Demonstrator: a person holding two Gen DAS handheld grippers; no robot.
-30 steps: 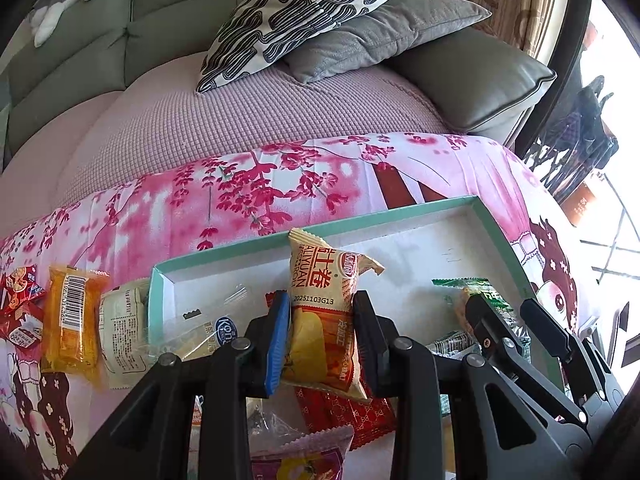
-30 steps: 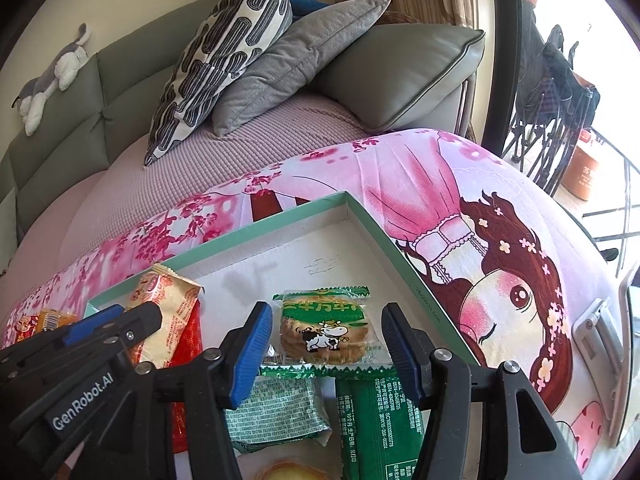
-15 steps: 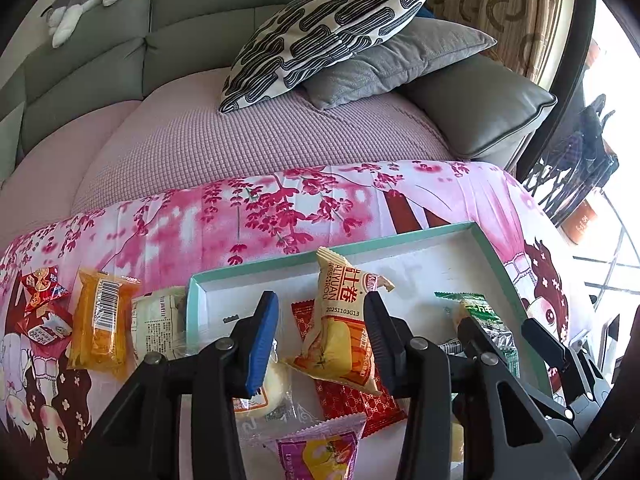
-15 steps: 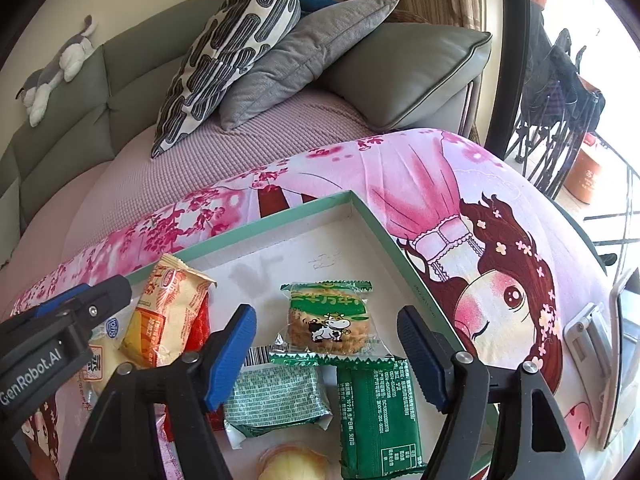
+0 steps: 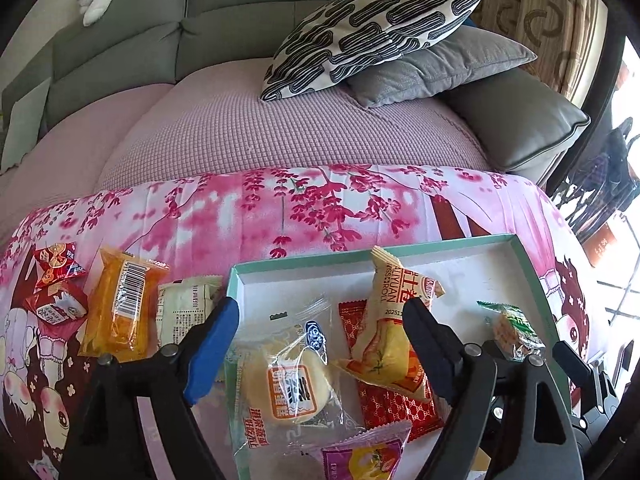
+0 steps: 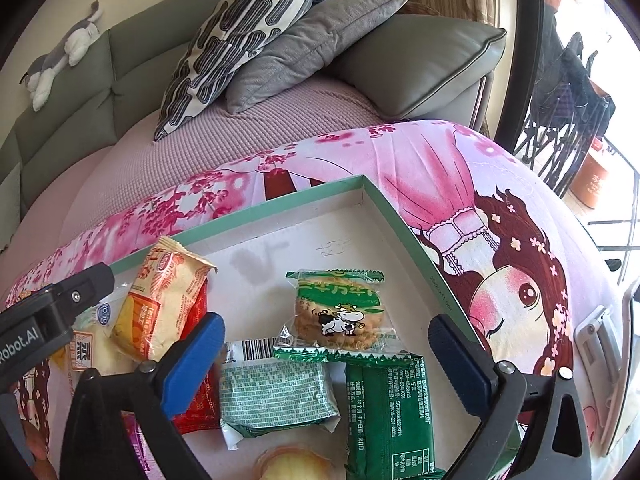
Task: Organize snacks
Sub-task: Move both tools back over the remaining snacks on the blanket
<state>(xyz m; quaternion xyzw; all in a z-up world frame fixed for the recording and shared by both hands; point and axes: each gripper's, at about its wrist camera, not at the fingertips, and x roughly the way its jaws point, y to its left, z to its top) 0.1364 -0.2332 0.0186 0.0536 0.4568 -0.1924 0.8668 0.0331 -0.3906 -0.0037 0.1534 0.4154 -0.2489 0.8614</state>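
A shallow white box with a teal rim (image 5: 420, 246) (image 6: 304, 196) lies on the pink cloth and holds several snacks. My left gripper (image 5: 320, 344) is open and empty above it; the yellow egg-roll packet (image 5: 394, 324) (image 6: 160, 304) lies loose beside its right finger, on a red packet (image 5: 396, 400), next to a clear-wrapped bun (image 5: 296, 384). My right gripper (image 6: 326, 354) is open and empty over the green cow biscuit packet (image 6: 340, 312) and two green packets (image 6: 276, 396).
Outside the box, to the left, lie an orange packet (image 5: 120, 312), a white packet (image 5: 184, 312) and two small red packets (image 5: 56, 268). Behind the cloth is a sofa with a striped pillow (image 5: 372, 28) and grey cushions (image 6: 320, 44). A purple packet (image 5: 360, 456) lies at the box front.
My left gripper let go of the yellow egg-roll packet, opened wide and drew back. My right gripper opened wider and drew back from the cow biscuit packet.
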